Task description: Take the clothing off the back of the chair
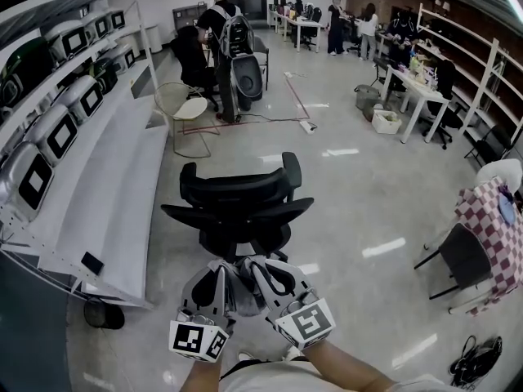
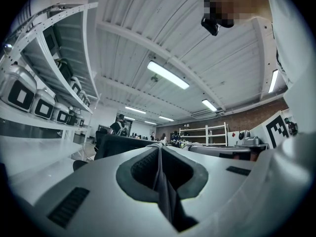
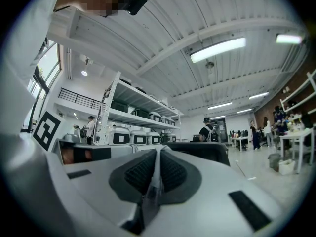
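**Clothing pinched in both grippers, chair back bare**

Clothing (image 1: 237,294) sits bunched between my left gripper (image 1: 217,268) and right gripper (image 1: 253,265). Both sets of jaws are clamped tight on a thin fold of it. I judge the two close grips are there so the grey fabric can't slip or drag. The black chair (image 1: 237,190) stands just beyond the gripper tips with its back bare, so removal looks done. Count: one garment, two grippers, one black chair. A second chair with checked cloth (image 1: 490,219) is well off beyond my right gripper.
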The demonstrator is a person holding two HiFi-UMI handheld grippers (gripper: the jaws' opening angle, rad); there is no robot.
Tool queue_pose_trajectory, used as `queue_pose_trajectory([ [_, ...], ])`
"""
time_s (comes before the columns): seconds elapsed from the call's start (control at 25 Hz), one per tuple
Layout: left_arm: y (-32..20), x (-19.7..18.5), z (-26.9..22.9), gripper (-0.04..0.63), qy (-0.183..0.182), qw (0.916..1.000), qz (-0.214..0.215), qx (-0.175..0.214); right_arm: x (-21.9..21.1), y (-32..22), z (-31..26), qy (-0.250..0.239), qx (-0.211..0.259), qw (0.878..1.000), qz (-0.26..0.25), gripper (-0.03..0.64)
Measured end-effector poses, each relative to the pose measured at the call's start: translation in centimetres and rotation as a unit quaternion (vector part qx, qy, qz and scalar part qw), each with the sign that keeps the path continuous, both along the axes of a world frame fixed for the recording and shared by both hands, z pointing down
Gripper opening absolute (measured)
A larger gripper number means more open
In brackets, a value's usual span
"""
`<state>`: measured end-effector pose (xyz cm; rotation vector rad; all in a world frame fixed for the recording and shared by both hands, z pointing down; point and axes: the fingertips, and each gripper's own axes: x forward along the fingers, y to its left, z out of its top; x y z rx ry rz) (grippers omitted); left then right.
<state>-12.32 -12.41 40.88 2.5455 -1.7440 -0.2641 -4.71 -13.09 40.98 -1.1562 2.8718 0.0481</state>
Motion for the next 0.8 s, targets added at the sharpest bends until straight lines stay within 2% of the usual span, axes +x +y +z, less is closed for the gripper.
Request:
queue_pose_trajectory([
  [0.36, 0.06, 0.13, 0.03, 0.02, 0.001, 1.0, 0.003, 0.001, 0.05, 0.02, -0.36, -0.015, 0.004, 1.0, 0.005, 0.026],
  [0.8, 0.27, -0.01, -0.23, 0.02, 0.002, 1.0, 0.002, 0.001, -0.08, 0.27, -0.28, 0.0, 0.001, 1.0, -0.003, 0.025],
])
